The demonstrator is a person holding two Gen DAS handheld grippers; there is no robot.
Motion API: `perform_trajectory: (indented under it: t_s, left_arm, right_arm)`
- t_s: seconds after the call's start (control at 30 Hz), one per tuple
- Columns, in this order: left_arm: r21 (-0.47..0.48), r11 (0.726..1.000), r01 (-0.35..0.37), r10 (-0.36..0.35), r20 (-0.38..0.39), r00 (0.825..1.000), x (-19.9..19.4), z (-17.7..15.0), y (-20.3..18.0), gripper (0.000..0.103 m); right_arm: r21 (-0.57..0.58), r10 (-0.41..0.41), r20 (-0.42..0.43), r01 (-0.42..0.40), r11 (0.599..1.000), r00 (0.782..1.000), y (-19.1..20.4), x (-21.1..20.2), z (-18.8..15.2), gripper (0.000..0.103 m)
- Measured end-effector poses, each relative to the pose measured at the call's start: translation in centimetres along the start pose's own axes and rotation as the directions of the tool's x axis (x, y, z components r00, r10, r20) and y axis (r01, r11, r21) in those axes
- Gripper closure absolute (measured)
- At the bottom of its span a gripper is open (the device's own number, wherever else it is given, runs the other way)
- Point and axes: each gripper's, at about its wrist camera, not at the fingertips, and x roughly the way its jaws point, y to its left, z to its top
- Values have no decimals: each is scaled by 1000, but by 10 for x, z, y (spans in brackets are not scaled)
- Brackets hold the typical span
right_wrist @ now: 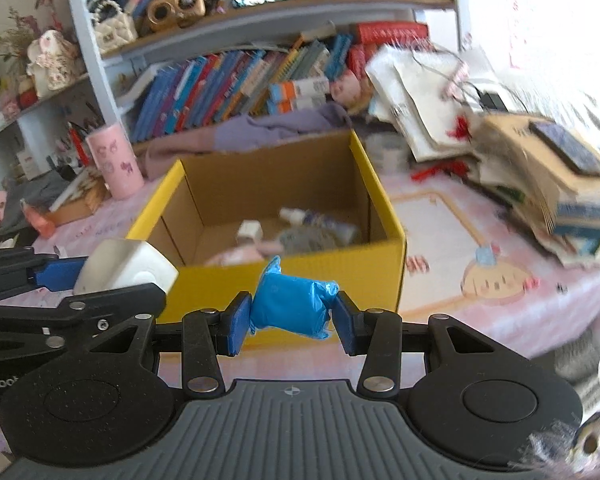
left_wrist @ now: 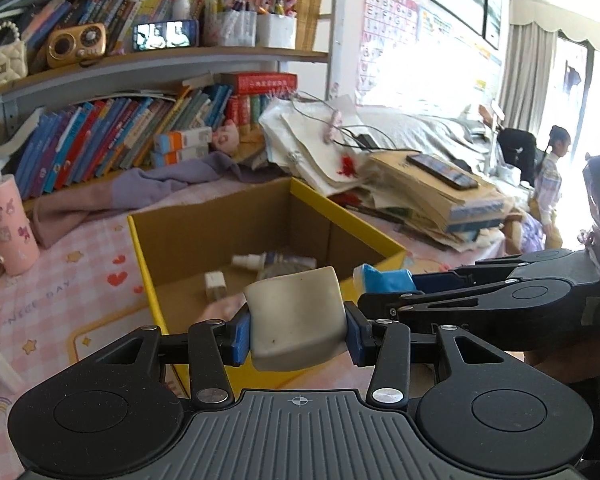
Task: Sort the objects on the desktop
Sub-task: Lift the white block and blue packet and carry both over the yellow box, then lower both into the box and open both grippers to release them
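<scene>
White block in left gripper — yellow box just beyond.

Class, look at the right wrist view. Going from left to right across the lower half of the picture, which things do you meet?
Left gripper with a white block → right gripper with a blue roll, in front of the yellow box → pink cartoon mat.
</scene>
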Motion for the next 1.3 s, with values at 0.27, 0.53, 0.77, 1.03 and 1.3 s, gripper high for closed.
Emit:
perform_trajectory:
  t_s: [0.27,0.53,0.77,1.03,1.3]
  left_arm:
    - [-30,997,-78,79,21,997,11,13,1,59]
    - [-73,987,-140,141,3,990,37,25,12,59]
    - [-21,984,-178,177,-30,984,71,39,22,59]
    - [15,981,-193,193,-145,970,117,43,37,59]
    - [22,984,-179,180,-221,959,134,34,36,58]
  right_arm:
    - [-49,66,40,-64,997,997,-8,18,27,62]
    - [-115,96,52,-90,989,994,-18,49,57,62]
    - [-176,109,-7,-109,978,994,-26,86,70,62]
    - [-314,113,-125,-147,938,986,-19,133,78,62]
    - [-451,61,-185,-140,881,981,-12,151,75,62]
